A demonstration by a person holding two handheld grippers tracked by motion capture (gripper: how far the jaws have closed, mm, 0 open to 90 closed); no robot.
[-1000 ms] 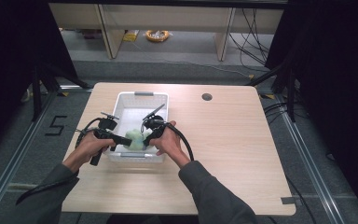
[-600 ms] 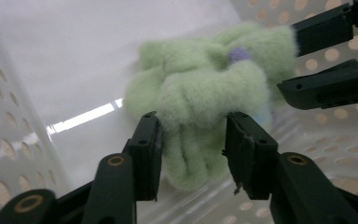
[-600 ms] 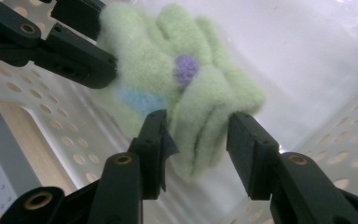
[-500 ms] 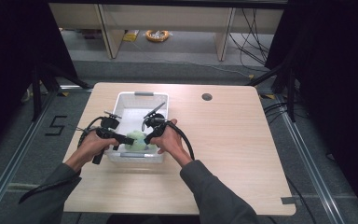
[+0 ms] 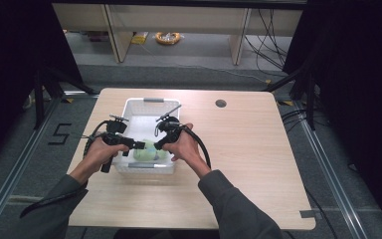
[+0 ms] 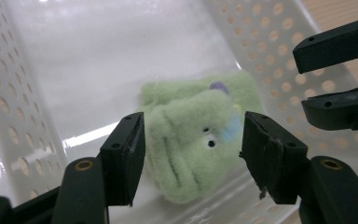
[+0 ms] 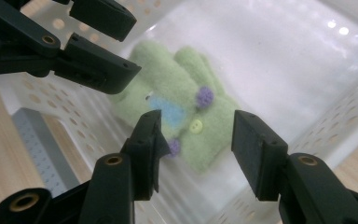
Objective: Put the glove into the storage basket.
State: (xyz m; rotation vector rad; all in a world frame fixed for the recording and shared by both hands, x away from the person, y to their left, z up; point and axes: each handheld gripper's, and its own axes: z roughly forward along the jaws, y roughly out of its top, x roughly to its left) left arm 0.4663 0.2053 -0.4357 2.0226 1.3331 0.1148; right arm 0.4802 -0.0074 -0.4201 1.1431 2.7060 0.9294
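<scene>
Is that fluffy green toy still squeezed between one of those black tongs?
No: the green toy lies on the floor of the white basket, and the left tongs stand open, clear of it.

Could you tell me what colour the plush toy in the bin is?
Light green plush toy; left gripper view shows it best.

Basket (image 5: 151, 105) on the worktop (image 5: 248, 149) left of centre, plush toy (image 5: 148, 149) inside its near end, both grippers above it

Overhead light; glare on basket (image 6: 98, 60) floor; dark surroundings; close-ups soft.
</scene>
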